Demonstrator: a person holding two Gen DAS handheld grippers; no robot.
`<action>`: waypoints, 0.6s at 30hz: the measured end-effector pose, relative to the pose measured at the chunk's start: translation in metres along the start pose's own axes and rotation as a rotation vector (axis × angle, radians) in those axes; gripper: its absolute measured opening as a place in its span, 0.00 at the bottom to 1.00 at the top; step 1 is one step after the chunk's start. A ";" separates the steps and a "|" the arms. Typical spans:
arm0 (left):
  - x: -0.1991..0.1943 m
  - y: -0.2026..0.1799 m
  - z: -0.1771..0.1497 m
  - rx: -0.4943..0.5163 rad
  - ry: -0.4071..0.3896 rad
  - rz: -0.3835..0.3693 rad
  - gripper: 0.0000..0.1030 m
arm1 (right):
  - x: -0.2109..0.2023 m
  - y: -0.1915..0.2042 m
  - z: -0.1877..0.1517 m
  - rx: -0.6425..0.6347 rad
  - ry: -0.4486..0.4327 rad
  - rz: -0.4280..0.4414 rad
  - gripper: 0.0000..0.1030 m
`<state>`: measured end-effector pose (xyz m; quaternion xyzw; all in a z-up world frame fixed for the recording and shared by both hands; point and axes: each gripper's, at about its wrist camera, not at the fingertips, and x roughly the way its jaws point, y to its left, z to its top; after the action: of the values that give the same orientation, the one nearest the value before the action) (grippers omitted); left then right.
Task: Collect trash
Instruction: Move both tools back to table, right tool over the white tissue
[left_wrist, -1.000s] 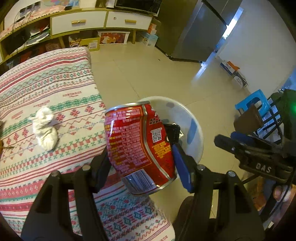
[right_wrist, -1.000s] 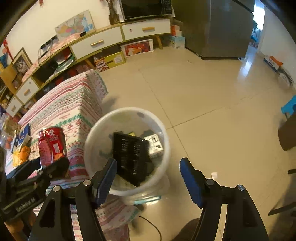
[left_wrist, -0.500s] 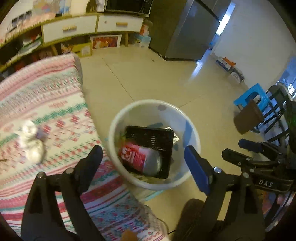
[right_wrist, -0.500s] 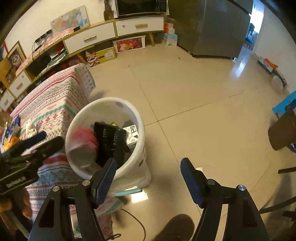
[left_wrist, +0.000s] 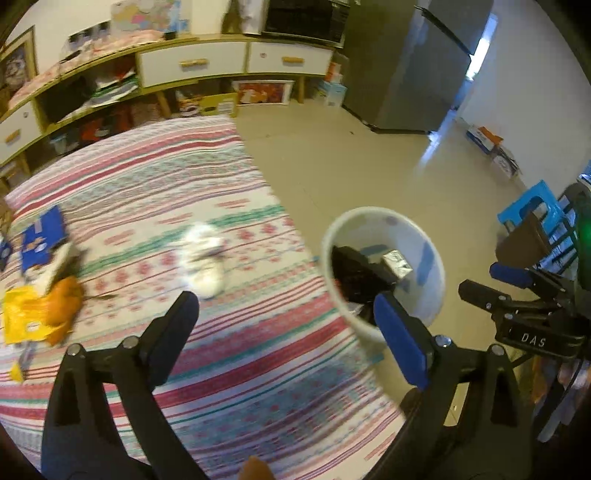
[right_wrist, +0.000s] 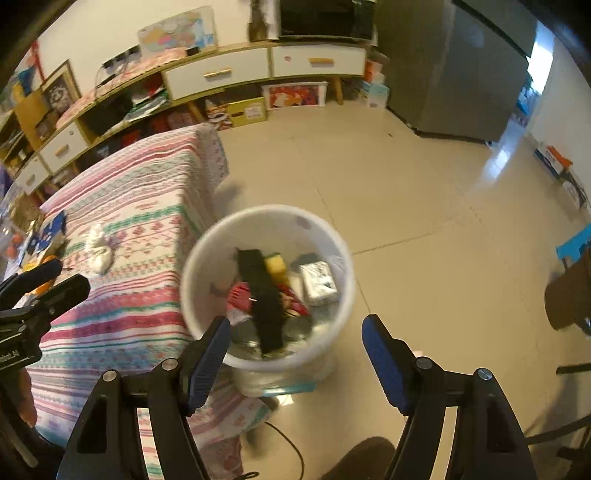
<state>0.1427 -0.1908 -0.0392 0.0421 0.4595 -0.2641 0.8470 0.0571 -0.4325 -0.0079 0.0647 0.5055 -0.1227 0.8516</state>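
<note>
My left gripper (left_wrist: 282, 299) hangs over the striped tablecloth (left_wrist: 184, 177), its jaws opening wide with nothing between them. Ahead of it lie a crumpled white tissue (left_wrist: 203, 262), orange and yellow wrappers (left_wrist: 40, 314) and a blue packet (left_wrist: 42, 236). Right of the table stands the white bin (left_wrist: 384, 212). My right gripper (right_wrist: 295, 321) hovers above the bin (right_wrist: 266, 210), jaws opening and empty. Inside the bin lie the red can (right_wrist: 240, 295), a black tray (right_wrist: 266, 306), a yellow sponge (right_wrist: 275, 266) and a silver packet (right_wrist: 317, 280).
A low cabinet (right_wrist: 218, 74) with white drawers runs along the far wall, and a grey fridge (right_wrist: 461, 74) stands to its right. A blue stool (left_wrist: 532, 206) and a dark chair (right_wrist: 569, 295) stand at the right. A black cable (right_wrist: 291, 446) lies on the tiled floor.
The red can left my left gripper and dropped into the bin. The left jaws spread wide and that gripper swung left, from above the bin to above the table. The right gripper stayed open.
</note>
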 end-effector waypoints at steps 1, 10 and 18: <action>-0.003 0.005 -0.001 -0.004 0.000 0.010 0.94 | 0.000 0.007 0.002 -0.007 -0.003 0.006 0.74; -0.038 0.079 -0.017 -0.069 -0.009 0.131 0.96 | 0.005 0.080 0.015 -0.094 -0.019 0.065 0.76; -0.060 0.155 -0.029 -0.181 0.010 0.214 0.96 | 0.022 0.132 0.019 -0.157 -0.004 0.092 0.77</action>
<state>0.1700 -0.0248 -0.0346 0.0157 0.4784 -0.1298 0.8684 0.1198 -0.3130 -0.0200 0.0206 0.5083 -0.0438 0.8598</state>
